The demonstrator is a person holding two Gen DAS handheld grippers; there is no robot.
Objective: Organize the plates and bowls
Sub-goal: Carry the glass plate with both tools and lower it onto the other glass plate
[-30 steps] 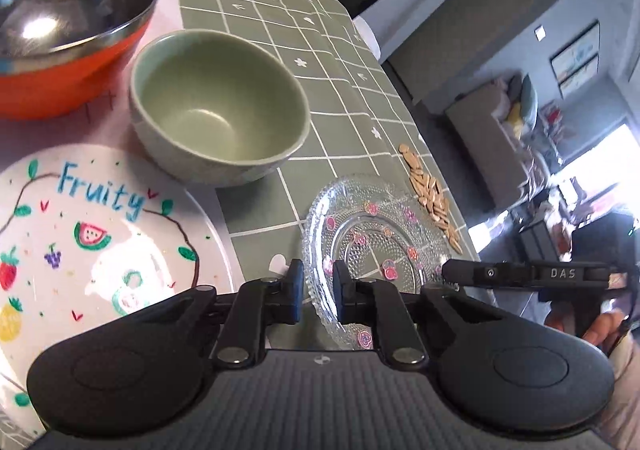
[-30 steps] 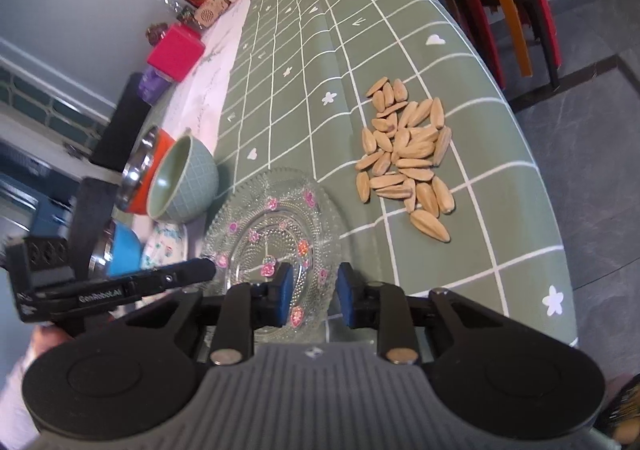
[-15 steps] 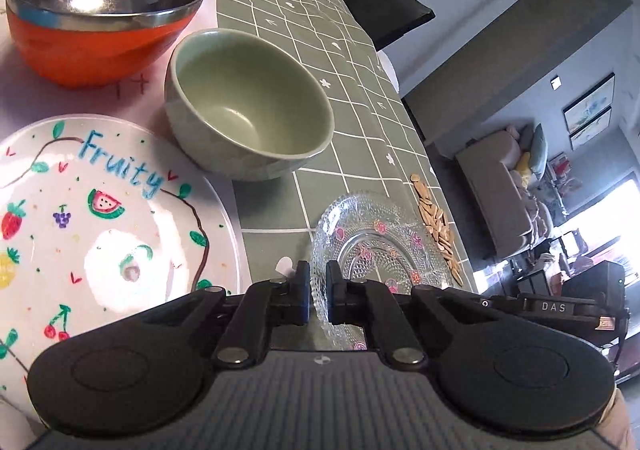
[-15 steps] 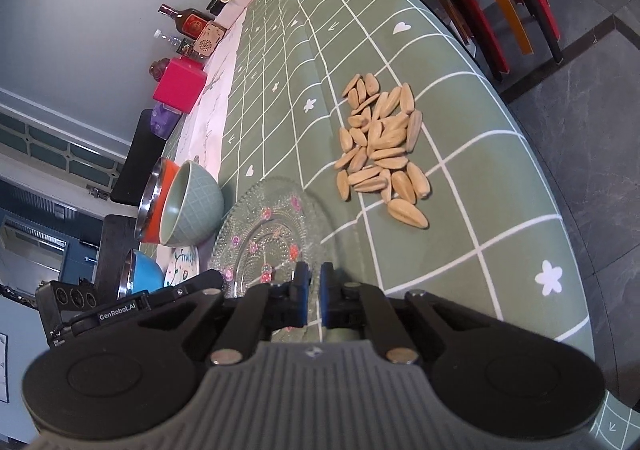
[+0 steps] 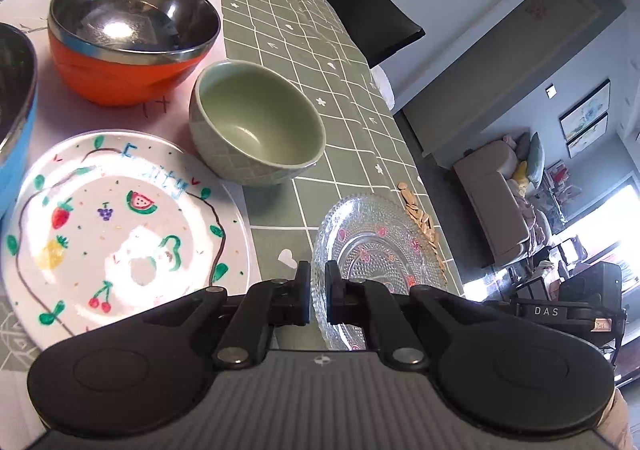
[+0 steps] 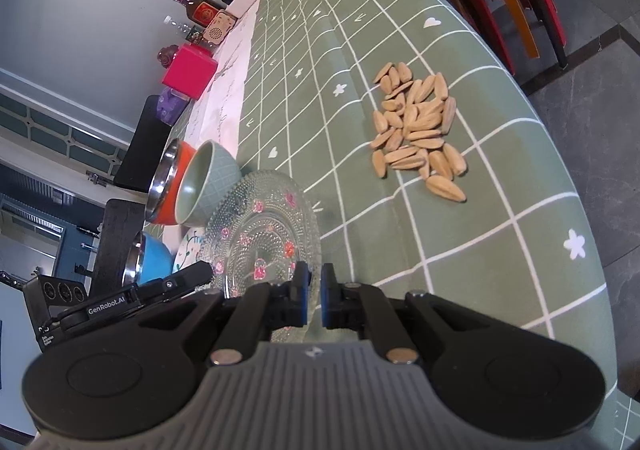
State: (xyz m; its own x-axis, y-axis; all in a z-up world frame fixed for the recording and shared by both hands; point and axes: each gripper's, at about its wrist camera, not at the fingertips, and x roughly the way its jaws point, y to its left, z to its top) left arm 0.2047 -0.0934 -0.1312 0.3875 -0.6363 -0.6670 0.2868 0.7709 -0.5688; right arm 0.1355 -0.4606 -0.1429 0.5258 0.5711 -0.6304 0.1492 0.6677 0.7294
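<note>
- A clear, round pressed-glass plate with small pink flowers [image 5: 380,250] lies on the green checked tablecloth [image 5: 340,89] near the table's near edge, held at its near rim from two sides.
- The left gripper [image 5: 318,290] has its jaws pressed together on the plate's near-left rim; the plate spreads away to the right and far side of its fingers.
- The right gripper [image 6: 314,300] pinches the near-right rim of the same plate, which spreads away to the left and far side.
- Round, the plate has no long axis.
- Left of it, well apart, lies a white round plate painted with fruit [image 5: 120,234]; a pale green ceramic bowl [image 5: 256,129] sits beyond.
</note>
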